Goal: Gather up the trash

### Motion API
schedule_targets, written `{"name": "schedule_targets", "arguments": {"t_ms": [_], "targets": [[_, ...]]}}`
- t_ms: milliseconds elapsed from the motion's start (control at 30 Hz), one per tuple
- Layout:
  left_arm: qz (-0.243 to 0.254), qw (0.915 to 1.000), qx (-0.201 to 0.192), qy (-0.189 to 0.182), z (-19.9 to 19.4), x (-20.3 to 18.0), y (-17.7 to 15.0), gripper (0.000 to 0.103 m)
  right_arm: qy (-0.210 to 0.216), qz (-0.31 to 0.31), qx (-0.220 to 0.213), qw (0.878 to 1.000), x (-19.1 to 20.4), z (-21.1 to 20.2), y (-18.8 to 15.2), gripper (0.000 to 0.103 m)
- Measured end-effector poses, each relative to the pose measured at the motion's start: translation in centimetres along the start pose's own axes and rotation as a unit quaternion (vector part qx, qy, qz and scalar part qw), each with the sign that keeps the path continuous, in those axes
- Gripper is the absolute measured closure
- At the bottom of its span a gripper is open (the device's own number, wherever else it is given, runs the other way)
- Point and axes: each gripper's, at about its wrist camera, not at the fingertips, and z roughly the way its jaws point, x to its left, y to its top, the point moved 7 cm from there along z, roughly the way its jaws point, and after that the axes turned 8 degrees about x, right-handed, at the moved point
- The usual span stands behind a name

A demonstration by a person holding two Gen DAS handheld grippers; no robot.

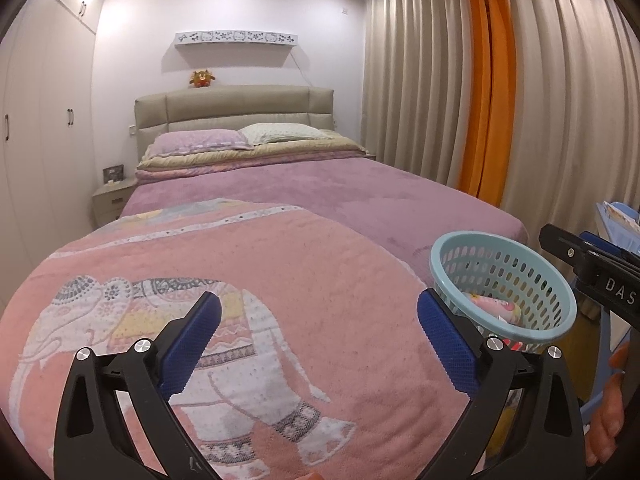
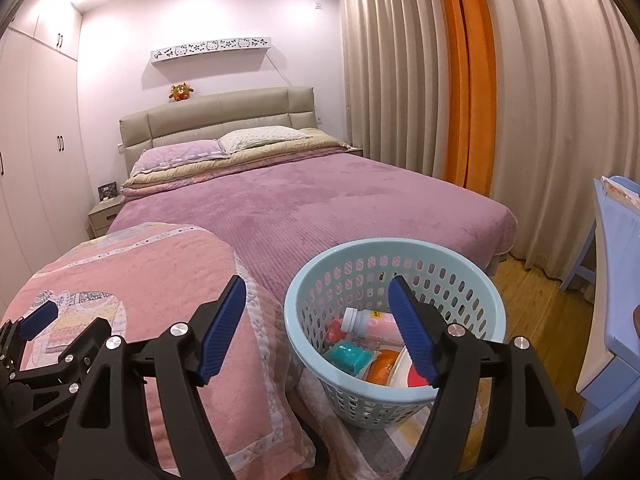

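A light blue perforated basket (image 2: pixel 394 264) stands at the bed's near right corner, also seen in the left wrist view (image 1: pixel 504 280). Inside lie a pink bottle with a white cap (image 2: pixel 370 322), a teal packet (image 2: pixel 352 360), an orange packet (image 2: pixel 384 366) and a red-and-white item (image 2: pixel 412 378). My right gripper (image 2: pixel 318 286) is open, its right finger above the basket's mouth and its left finger over the pink blanket; it holds nothing. My left gripper (image 1: pixel 318 304) is wide open over the elephant blanket (image 1: pixel 240 300), empty, to the left of the basket.
The bed has a purple cover (image 2: pixel 320 200), with pillows by the headboard. Beige and orange curtains (image 2: pixel 460 100) hang on the right. A blue chair or desk (image 2: pixel 616 280) stands on the wooden floor at far right. A wardrobe and nightstand (image 2: pixel 104 216) line the left.
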Motion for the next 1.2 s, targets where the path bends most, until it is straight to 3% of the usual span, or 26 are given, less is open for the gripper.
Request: {"name": "schedule_targets", "arguments": {"t_ms": [333,1200], "targets": [[-0.001,1.0,0.004,0.0,0.18,-0.04,-0.07,0.007,0.007,-0.004,0.01,1.0,0.26,0.17,-0.34,0.029],[-0.003,1.0,0.008,0.0,0.37,0.03,-0.27,0.007,0.008,-0.003,0.015,1.0,0.57,0.63,-0.65,0.028]]}}
